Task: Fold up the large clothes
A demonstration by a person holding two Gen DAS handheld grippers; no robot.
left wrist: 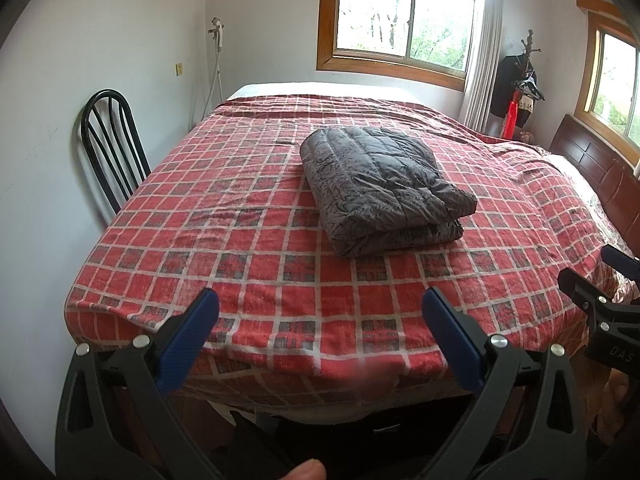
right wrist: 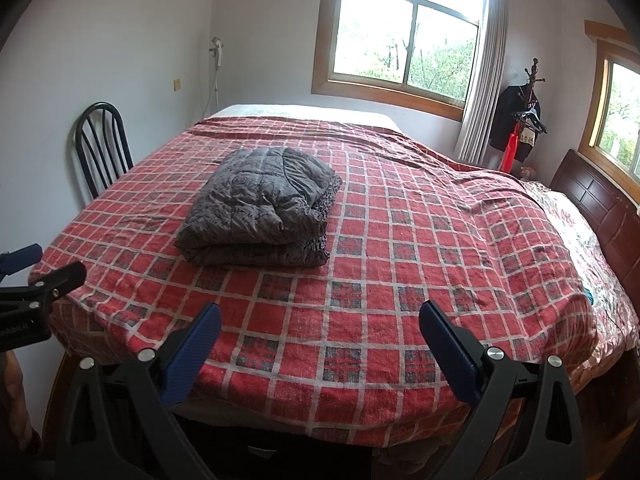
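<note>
A grey quilted garment [left wrist: 380, 188] [right wrist: 260, 216] lies folded into a thick bundle in the middle of the bed, on a red plaid blanket [left wrist: 248, 240] [right wrist: 400, 248]. My left gripper [left wrist: 320, 308] hangs open over the blanket's near edge, well short of the bundle, with nothing between its blue pads. My right gripper [right wrist: 320, 316] is also open and empty above the same near edge. Each gripper shows at the edge of the other's view: the right gripper [left wrist: 592, 276] and the left gripper [right wrist: 36, 264].
A black metal chair [left wrist: 112, 140] [right wrist: 100, 148] stands against the left wall beside the bed. A dark wooden headboard [left wrist: 600, 172] [right wrist: 600, 208] runs along the right side. A coat rack [left wrist: 520, 84] [right wrist: 524, 116] with dark clothes stands in the far right corner under the windows.
</note>
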